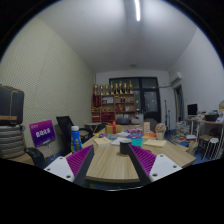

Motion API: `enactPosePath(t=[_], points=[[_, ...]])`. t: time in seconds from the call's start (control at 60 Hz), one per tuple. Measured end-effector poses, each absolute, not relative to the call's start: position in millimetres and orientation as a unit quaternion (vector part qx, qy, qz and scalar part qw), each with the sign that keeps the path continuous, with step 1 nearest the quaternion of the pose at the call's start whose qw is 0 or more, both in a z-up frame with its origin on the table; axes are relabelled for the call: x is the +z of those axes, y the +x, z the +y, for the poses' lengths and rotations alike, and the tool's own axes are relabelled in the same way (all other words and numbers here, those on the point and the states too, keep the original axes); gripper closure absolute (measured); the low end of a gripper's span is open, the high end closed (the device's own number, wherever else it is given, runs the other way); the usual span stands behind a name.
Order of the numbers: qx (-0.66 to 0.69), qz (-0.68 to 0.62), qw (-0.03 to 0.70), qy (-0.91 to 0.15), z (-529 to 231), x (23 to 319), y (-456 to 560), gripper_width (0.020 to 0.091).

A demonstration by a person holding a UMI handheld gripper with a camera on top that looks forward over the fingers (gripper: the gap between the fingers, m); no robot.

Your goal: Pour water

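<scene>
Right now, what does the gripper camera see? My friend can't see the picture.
The gripper hangs open with nothing between its fingers, above a wooden table. A blue bottle stands at the table's side, small things clutter the far end, and shelves line the back wall under a ceiling light.

Layout: table (112,163) ahead of fingers.
Bottle (76,139) on table edge at 10 o'clock; cup (125,146) at 12, beyond fingertips; shelving (117,103) behind at 12; chair (64,131) at 9.
</scene>
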State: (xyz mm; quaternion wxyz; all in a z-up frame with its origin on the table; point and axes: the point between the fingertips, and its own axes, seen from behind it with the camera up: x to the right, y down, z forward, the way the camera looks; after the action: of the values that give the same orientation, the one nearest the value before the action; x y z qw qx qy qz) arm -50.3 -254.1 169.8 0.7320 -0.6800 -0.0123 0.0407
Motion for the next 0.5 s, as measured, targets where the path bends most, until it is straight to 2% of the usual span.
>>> enactPosePath(t=[0.183, 0.25, 0.333, 0.5], points=[[0.039, -0.016, 0.746, -0.665, -256.8, 177.7, -50.7, 0.0304], [0.054, -0.061, 0.756, -0.649, -259.6, 178.4, -70.3, 0.0267], [0.059, -0.09, 0.749, -0.654, -260.2, 165.4, -88.9, 0.0303], [0.074, -0.104, 0.743, -0.657, -225.7, 148.0, -149.2, 0.0298]])
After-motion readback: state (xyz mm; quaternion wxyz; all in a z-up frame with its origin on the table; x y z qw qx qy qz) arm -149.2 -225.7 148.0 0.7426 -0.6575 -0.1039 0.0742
